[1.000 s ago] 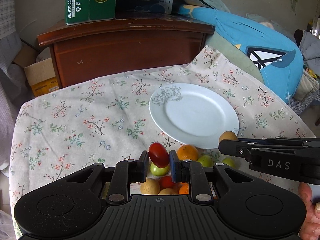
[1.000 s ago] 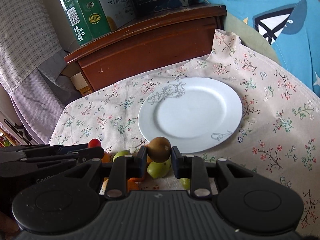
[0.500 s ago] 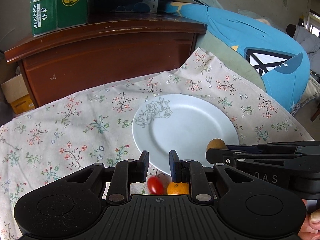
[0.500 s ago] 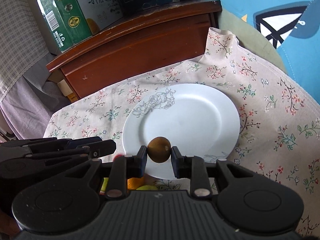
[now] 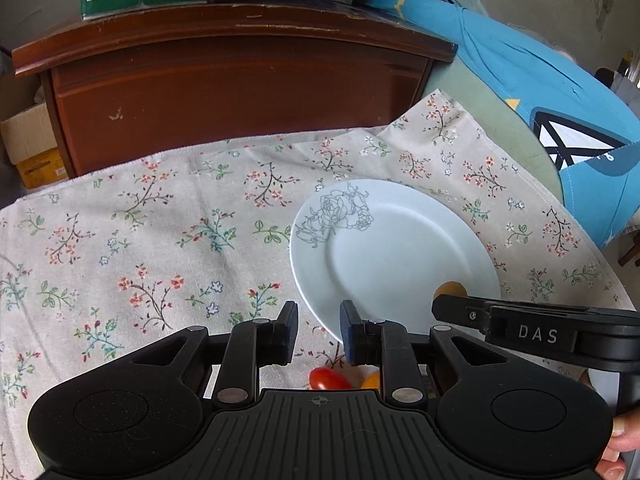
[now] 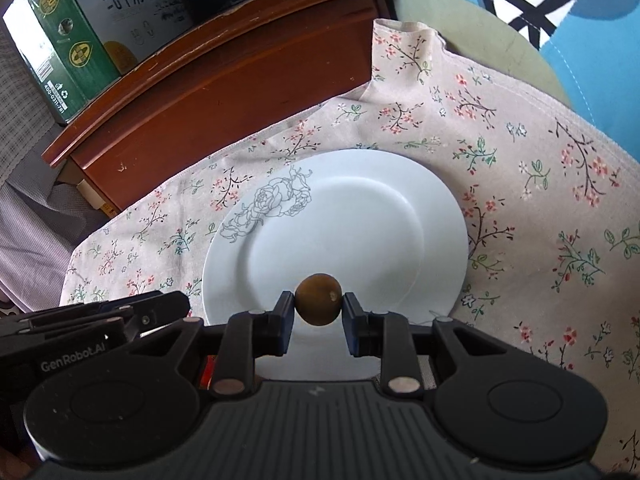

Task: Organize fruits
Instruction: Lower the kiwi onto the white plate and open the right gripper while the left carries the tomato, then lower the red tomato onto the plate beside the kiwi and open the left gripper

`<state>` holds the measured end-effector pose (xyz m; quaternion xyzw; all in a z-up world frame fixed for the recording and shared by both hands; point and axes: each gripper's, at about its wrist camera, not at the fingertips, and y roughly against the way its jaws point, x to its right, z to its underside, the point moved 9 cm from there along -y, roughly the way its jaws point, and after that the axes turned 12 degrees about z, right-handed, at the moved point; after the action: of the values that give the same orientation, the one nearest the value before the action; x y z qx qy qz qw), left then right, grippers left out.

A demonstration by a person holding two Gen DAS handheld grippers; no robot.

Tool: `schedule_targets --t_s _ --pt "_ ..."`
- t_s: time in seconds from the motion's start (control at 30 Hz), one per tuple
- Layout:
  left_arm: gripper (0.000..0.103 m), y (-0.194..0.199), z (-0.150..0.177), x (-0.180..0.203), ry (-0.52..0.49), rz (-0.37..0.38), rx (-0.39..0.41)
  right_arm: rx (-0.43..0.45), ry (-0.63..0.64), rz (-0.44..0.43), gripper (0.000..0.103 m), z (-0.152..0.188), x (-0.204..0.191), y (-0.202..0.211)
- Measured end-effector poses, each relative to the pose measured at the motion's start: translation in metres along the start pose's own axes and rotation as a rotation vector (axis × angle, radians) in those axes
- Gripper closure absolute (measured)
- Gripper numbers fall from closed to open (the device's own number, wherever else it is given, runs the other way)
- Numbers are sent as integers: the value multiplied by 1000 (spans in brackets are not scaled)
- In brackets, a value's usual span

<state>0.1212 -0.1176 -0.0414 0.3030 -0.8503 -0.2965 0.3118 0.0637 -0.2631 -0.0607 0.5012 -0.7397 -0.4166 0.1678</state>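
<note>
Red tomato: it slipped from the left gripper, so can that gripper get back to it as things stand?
Probably yes: the left gripper is open and empty, and the red tomato lies on the cloth just below its fingers, uncovered.

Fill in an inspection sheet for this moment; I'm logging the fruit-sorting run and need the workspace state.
Surface: floral tablecloth.
Job's things: white plate, bare; brown round fruit held over its near edge; red tomato and an orange fruit on the cloth.
Clutter: nothing seen.
Grippers: left gripper open, holding nothing; right gripper shut on the brown fruit.
Cables: nothing seen.
Surroundings: wooden cabinet with green carton; blue cushion.
</note>
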Motion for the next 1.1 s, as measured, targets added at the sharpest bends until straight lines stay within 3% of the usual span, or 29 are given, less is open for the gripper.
schedule_targets --t_s 0.17,0.43,0.9,1.07,1.1 --pt "81 -9 20 -3 -31 -40 -96 -10 -16 -8 74 1 0 -1" --pt "79 -9 28 5 24 32 -123 -13 -2 5 74 2 -1 -2" --pt "71 -18 32 -4 41 18 -137 -27 3 -3 73 4 -3 -3" --pt "75 -20 31 0 34 23 -133 -17 1 3 73 3 -3 -1" --pt "82 -21 32 0 31 26 -135 -16 0 5 73 3 -2 -1"
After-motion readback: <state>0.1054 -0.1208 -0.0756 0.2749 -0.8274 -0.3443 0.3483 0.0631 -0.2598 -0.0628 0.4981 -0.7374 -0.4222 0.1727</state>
